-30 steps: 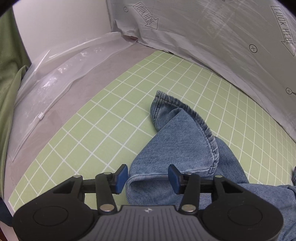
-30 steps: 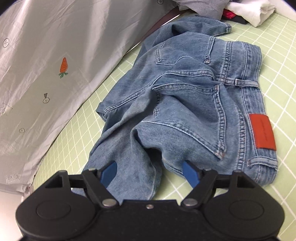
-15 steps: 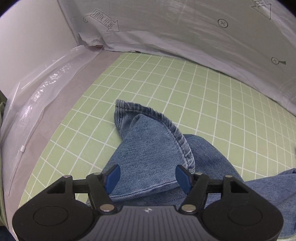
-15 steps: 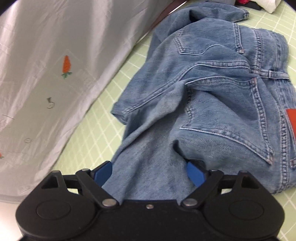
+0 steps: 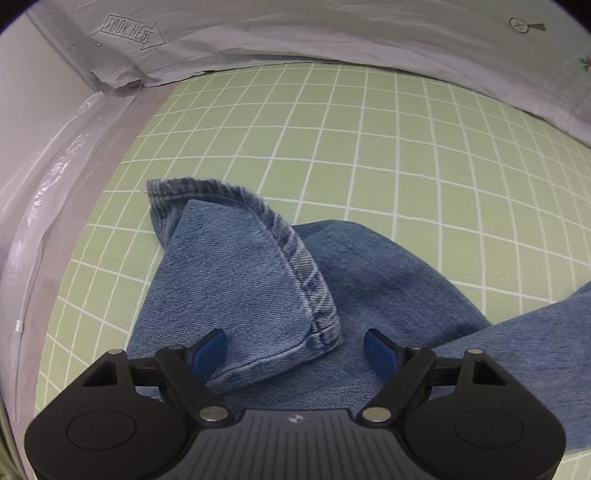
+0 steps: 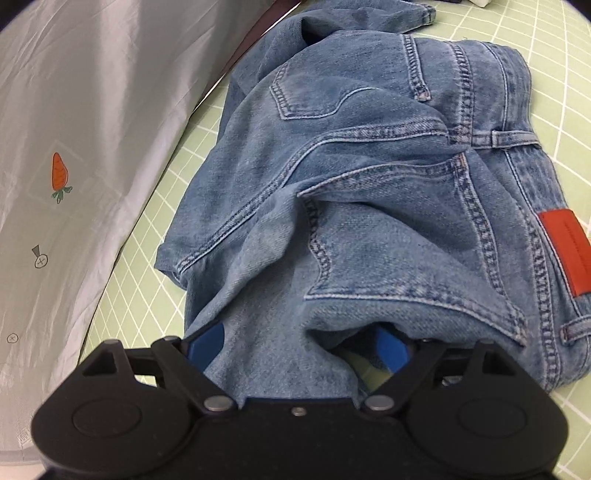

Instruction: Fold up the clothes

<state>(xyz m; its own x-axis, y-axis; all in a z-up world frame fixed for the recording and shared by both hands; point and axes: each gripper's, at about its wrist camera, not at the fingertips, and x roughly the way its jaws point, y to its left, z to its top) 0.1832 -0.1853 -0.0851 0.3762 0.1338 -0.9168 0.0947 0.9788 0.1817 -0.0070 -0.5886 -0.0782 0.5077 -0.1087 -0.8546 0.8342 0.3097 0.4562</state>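
The left gripper (image 5: 295,349) had its blue fingers (image 5: 208,350) spread wide, with the folded-over hem of a jeans leg (image 5: 236,280) lying between them, not pinched. That leg end was doubled back on itself, its stitched hem (image 5: 295,254) curving away from the fingers toward a corner that lay on the green grid mat (image 5: 406,147); more denim ran off to the right beneath it. Beyond the mat, a clear plastic sheet (image 5: 55,177) sat along the left edge and a pale printed cloth (image 5: 332,33) hung at the back. The right gripper (image 6: 299,349) likewise had its fingers (image 6: 205,343) held apart, straddling a bunched ridge of the jeans (image 6: 369,184) below the seat. Outward from there the back pockets faced up, the waistband lay to the right with an orange patch (image 6: 565,251) on it, and the same pale cloth, printed with a carrot (image 6: 59,177), bordered the mat on the left.
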